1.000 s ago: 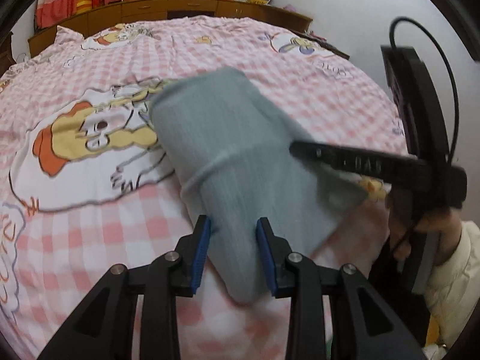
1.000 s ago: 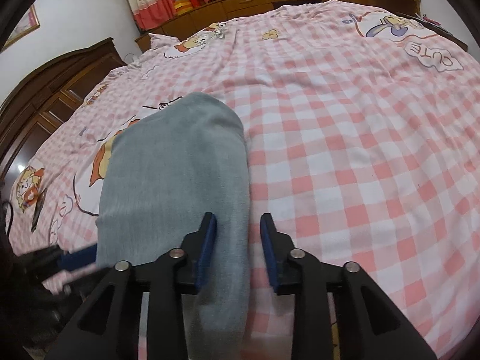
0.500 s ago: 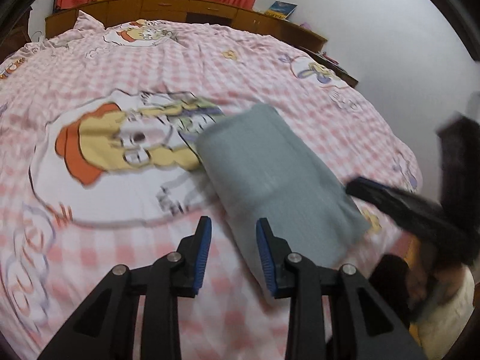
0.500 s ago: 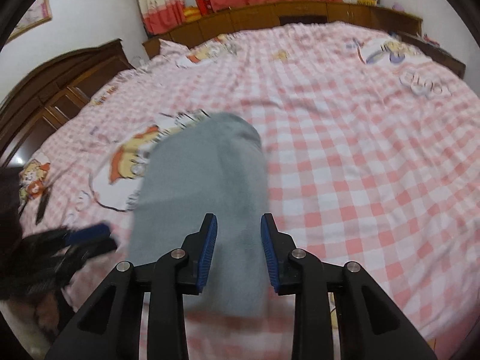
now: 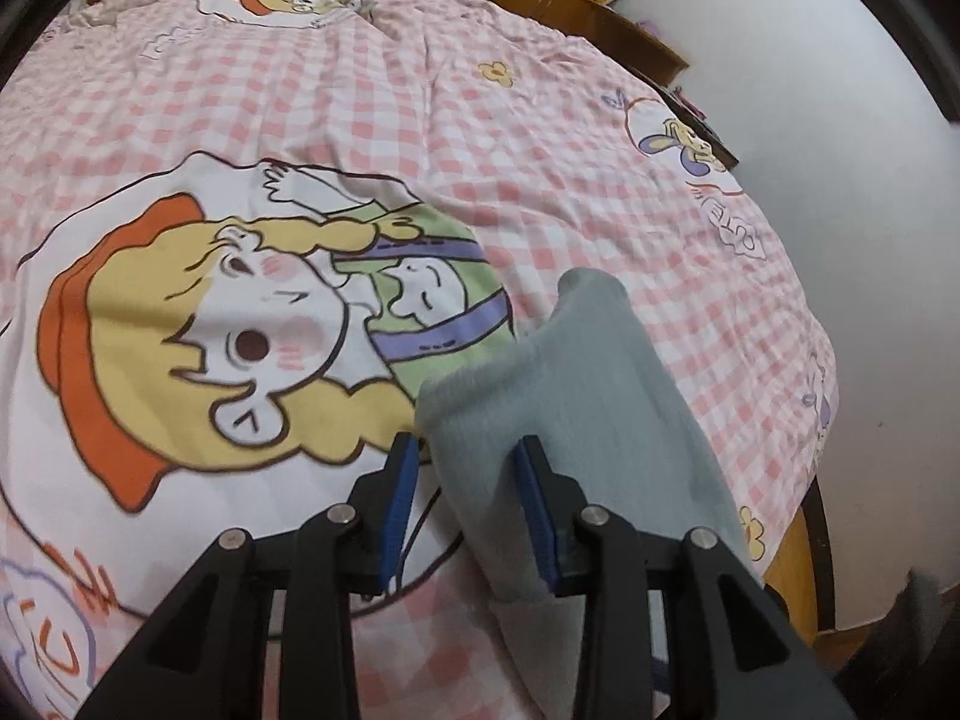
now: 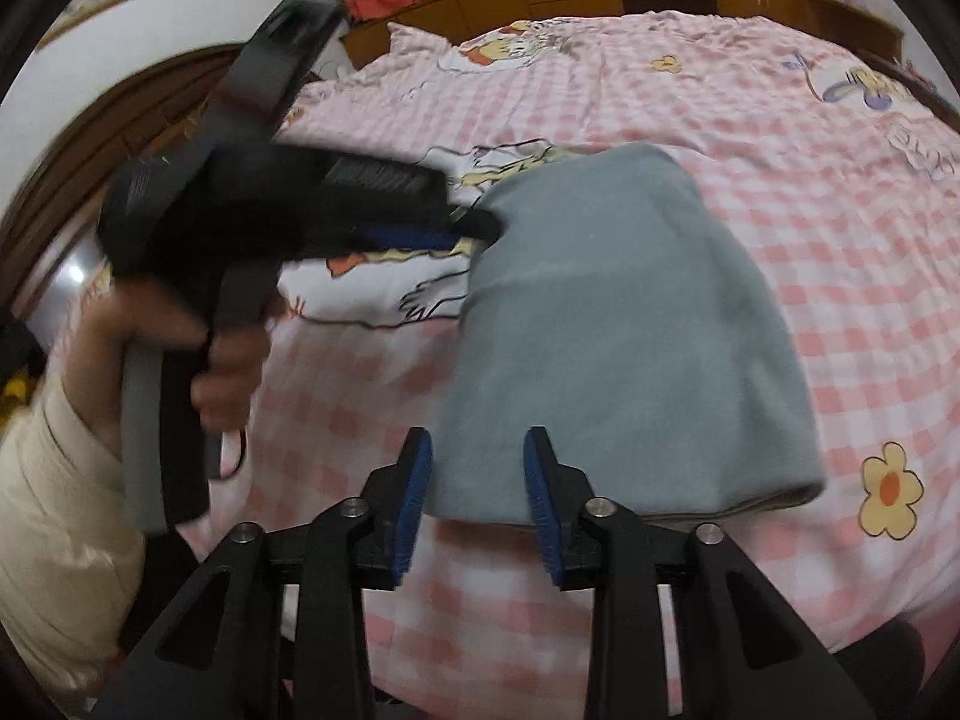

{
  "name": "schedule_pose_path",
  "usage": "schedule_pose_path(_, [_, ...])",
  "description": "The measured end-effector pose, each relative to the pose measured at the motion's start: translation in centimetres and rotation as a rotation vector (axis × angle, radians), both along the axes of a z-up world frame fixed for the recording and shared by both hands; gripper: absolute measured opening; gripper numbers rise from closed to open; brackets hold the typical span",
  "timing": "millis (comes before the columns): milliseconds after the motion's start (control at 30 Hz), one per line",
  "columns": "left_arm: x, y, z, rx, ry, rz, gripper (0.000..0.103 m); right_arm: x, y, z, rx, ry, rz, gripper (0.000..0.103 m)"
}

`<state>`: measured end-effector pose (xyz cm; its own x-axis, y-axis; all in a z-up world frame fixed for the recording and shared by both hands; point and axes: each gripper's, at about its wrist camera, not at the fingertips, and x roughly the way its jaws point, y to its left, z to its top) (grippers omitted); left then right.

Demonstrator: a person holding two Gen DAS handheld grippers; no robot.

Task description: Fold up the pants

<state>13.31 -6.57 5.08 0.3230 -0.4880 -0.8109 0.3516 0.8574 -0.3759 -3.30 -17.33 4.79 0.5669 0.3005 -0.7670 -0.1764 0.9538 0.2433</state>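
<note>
here the folded grey pants (image 6: 624, 324) lie on the pink checked bedspread (image 6: 780, 138), near its near edge. both the left gripper (image 5: 465, 504) and the right gripper (image 6: 477, 495) have just been opening, jaws apart above the cloth, gripping nothing.

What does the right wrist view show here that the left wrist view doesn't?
Only the right wrist view shows the left gripper from outside, held by a hand in a cream sleeve. Only the left wrist view shows the whole large cartoon girl print. Both show the folded grey fleece pants on the pink checked bedsheet, with open blue-padded fingers in the foreground.
</note>
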Motion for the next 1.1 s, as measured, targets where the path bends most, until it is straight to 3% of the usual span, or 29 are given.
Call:
schedule_pose_path(133, [1.1, -0.8, -0.7, -0.003, 0.034, 0.0, 0.037, 0.9, 1.4, -1.4, -0.095, 0.004, -0.014, 0.04])
schedule_pose_path(200, [1.2, -1.2, -1.1, 0.007, 0.023, 0.003, 0.025, 1.3, 1.2, -2.2, -0.082, 0.015, -0.02, 0.039])
schedule_pose_path(300, [1.2, -1.8, -0.8, 0.024, -0.021, -0.012, 0.016, 1.3, 0.3, -2.2, -0.05, 0.034, -0.03, 0.021])
schedule_pose_path(433, [1.5, -1.9, -0.1, 0.016, -0.034, -0.006, 0.013, 0.7, -0.1, -1.0, -0.054, 0.028, -0.011, 0.017])
schedule_pose_path(667, [2.0, -1.4, -1.5, 0.063, -0.035, 0.008, 0.013, -0.2, 0.4, -2.6, -0.07, 0.069, 0.058, 0.017])
schedule_pose_path(900, [-0.3, -0.5, 0.5, 0.056, -0.112, 0.007, 0.018, -0.6, -0.8, -1.4, -0.013, 0.048, 0.077, 0.018])
schedule_pose_path(1000, [-2.3, 0.3, 2.1, 0.027, -0.148, 0.004, 0.018, -1.2, -1.8, 0.8, 0.03, -0.015, 0.072, 0.02])
schedule_pose_path(1100, [-4.3, 0.1, 3.2, -0.009, -0.165, -0.017, 0.018, -0.7, -3.3, 2.9, -0.012, -0.121, 0.043, 0.028])
